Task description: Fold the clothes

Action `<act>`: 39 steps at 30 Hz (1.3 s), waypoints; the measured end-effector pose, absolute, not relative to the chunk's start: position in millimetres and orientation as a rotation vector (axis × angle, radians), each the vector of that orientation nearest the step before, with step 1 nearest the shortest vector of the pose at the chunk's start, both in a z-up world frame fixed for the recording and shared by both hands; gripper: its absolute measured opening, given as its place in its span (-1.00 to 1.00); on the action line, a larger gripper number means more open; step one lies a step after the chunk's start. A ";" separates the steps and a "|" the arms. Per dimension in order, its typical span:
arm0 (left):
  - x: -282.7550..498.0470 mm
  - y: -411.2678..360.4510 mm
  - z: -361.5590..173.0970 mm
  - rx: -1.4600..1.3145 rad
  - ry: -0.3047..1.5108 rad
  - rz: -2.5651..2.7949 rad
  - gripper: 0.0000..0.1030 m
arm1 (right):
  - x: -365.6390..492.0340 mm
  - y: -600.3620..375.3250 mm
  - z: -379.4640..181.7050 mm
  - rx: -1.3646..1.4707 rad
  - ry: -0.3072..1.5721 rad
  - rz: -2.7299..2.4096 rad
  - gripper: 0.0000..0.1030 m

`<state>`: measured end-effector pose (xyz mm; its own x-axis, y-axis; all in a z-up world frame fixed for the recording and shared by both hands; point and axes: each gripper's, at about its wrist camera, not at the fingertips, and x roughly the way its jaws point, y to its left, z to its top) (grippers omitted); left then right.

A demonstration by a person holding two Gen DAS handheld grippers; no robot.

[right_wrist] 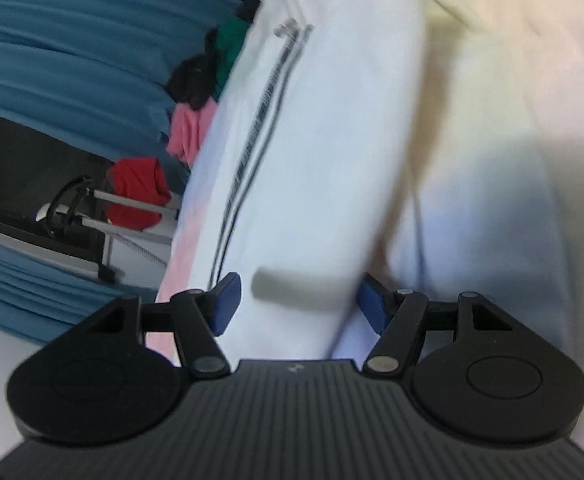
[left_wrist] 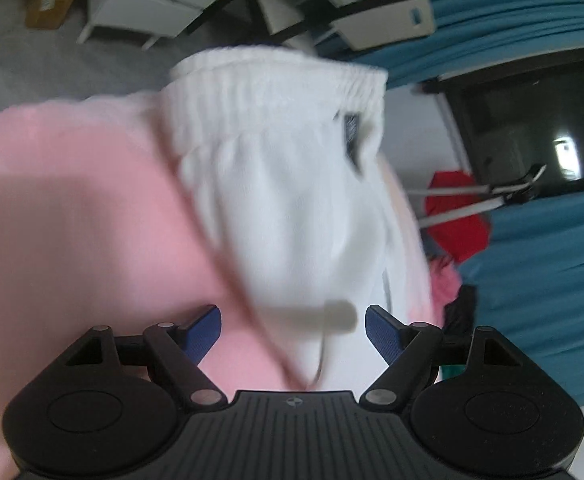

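Mid-frame in both views hang white trousers (left_wrist: 292, 200) over pink cloth (left_wrist: 72, 200) — both grippers, left (left_wrist: 293, 330) and right (right_wrist: 300, 300), gape, gripping nothing. Folding seems underway; next likely needs a fresh grip.

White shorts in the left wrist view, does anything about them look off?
Nothing looks damaged. The white shorts lie bunched and askew over a pink garment, not flat, between the open left gripper. Blur hides finer detail.

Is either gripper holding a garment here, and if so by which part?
Nothing is held. The left gripper and right gripper both stand open, with the white pants lying between their fingers, unclamped.
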<state>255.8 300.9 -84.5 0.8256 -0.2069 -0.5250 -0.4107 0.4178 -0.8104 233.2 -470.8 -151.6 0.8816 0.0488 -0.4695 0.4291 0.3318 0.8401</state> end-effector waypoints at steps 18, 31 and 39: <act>274.8 344.1 -28.7 -1.124 0.636 0.237 -0.82 | 277.6 -513.4 -132.4 1.058 0.265 -0.436 -0.79; 123.6 385.9 -4.9 -0.995 0.747 0.210 -0.80 | 139.1 -498.3 -129.2 1.234 0.342 -0.423 -0.79; 92.4 382.0 -53.0 -0.947 0.743 0.198 -0.62 | 126.0 -500.6 -147.0 1.172 0.382 -0.411 -0.79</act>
<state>92.4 382.0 -53.0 0.7392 -0.1578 -0.6547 -0.4627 0.5874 -0.6640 126.0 -500.7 -147.0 0.8636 -0.1105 -0.4919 0.4986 0.3314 0.8010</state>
